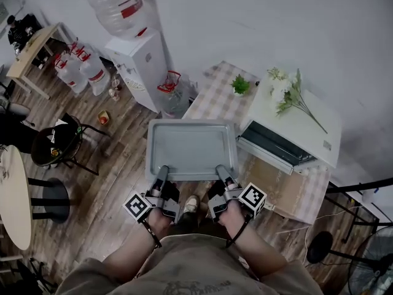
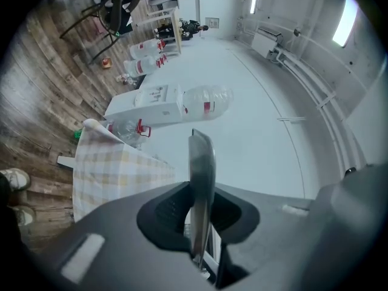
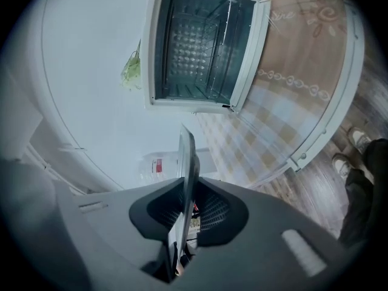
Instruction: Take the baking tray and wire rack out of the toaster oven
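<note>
The left gripper [image 1: 163, 171] and right gripper [image 1: 220, 169] have their jaws clamped narrowly on the near rim of the baking tray [image 1: 191, 147]. The tray is clear of the open toaster oven [image 1: 295, 128]. Next, set it on the tabletop [image 1: 215, 97], then extract the wire rack.

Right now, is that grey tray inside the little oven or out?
Out. The baking tray hangs clear of the toaster oven, its near rim clamped by the left gripper and right gripper.

From above, the oven [image 1: 310, 137] interior is hidden; the tray's [image 1: 191, 147] near rim vanishes under the left tool [image 1: 163, 171] and right tool [image 1: 220, 169].
</note>
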Demonstrator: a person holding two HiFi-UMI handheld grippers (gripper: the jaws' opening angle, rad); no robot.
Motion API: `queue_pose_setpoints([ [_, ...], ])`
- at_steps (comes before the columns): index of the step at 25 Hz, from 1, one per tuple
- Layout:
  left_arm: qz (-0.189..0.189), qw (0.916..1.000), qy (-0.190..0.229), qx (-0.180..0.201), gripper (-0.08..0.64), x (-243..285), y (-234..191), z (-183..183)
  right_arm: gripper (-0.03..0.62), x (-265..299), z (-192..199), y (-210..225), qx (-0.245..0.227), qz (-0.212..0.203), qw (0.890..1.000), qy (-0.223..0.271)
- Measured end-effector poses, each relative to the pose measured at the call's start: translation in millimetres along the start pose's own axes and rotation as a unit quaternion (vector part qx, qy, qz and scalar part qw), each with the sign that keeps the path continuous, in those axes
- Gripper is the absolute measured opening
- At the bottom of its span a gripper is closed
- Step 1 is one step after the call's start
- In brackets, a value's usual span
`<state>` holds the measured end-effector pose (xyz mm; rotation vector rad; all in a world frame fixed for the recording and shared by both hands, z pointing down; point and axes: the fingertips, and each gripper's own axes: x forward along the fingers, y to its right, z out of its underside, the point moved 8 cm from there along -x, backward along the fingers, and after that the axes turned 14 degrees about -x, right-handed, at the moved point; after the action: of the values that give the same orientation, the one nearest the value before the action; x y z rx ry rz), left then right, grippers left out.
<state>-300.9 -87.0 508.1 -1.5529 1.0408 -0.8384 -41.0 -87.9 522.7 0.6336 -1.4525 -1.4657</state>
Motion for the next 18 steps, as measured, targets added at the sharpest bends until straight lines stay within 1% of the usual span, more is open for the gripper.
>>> queue_pose_setpoints([
  [4, -0.003, 1.0000, 0.006, -0.002, 0.057, 12, -10, -13, 0.069, 20, 1, 11, 0.006, 0.004, 1.000, -0.002],
  [8, -0.003, 1.0000, 0.003, -0.006, 0.058, 25, -25, -23, 0.072, 37, 1, 27, 0.007, 0.009, 1.000, 0.000],
  [12, -0.019, 0.9998, 0.003, 0.002, 0.058, 36, -47, -38, 0.072, 55, 0, 43, 0.008, 0.021, 1.000, 0.002],
  [15, -0.020, 0.9998, 0.004, -0.008, 0.060, 47, -59, -47, 0.074, 66, 2, 55, 0.012, 0.030, 0.999, 0.004],
  [18, -0.025, 0.9997, -0.001, -0.007, 0.064, 57, -71, -58, 0.074, 76, 5, 67, 0.021, 0.041, 0.999, 0.010],
])
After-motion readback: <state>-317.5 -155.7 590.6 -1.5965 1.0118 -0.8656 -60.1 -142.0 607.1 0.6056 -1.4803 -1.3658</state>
